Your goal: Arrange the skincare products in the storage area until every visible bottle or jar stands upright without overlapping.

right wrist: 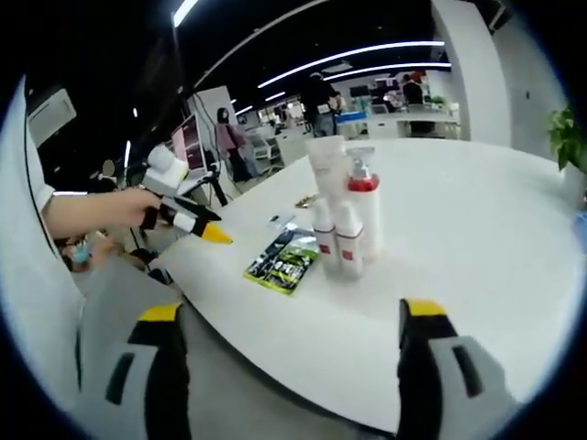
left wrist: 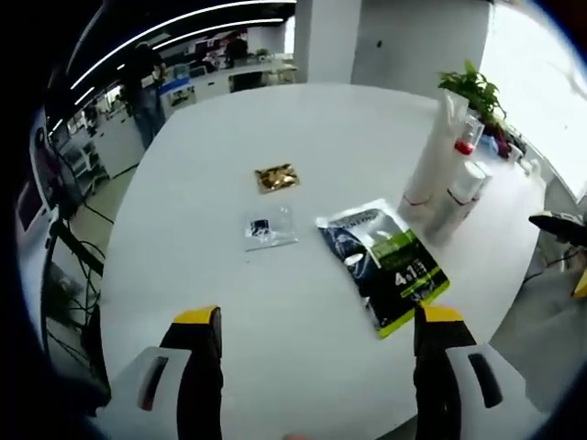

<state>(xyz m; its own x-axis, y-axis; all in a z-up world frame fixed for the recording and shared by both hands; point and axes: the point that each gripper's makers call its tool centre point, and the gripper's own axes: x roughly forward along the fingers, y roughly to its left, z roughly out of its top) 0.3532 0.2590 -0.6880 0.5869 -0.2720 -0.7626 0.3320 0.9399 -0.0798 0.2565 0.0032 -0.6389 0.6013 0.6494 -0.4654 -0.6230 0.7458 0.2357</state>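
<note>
Several white skincare bottles (left wrist: 448,179) stand upright in a tight cluster at the table's far right. In the right gripper view the cluster holds a tall tube (right wrist: 326,170), a pump bottle with a red collar (right wrist: 364,206) and two small bottles (right wrist: 336,243). A dark blue and green pouch (left wrist: 385,261) lies flat beside them, also seen as the pouch (right wrist: 284,261). My left gripper (left wrist: 318,316) is open above the near table edge, holding nothing. My right gripper (right wrist: 292,310) is open too, short of the bottles. A hand holds the left gripper (right wrist: 211,232) out left of the pouch.
A gold sachet (left wrist: 276,177) and a clear sachet (left wrist: 270,227) lie flat mid-table on the round white table (left wrist: 229,302). A green plant (left wrist: 472,87) stands behind the bottles. People stand at desks (right wrist: 316,96) in the background.
</note>
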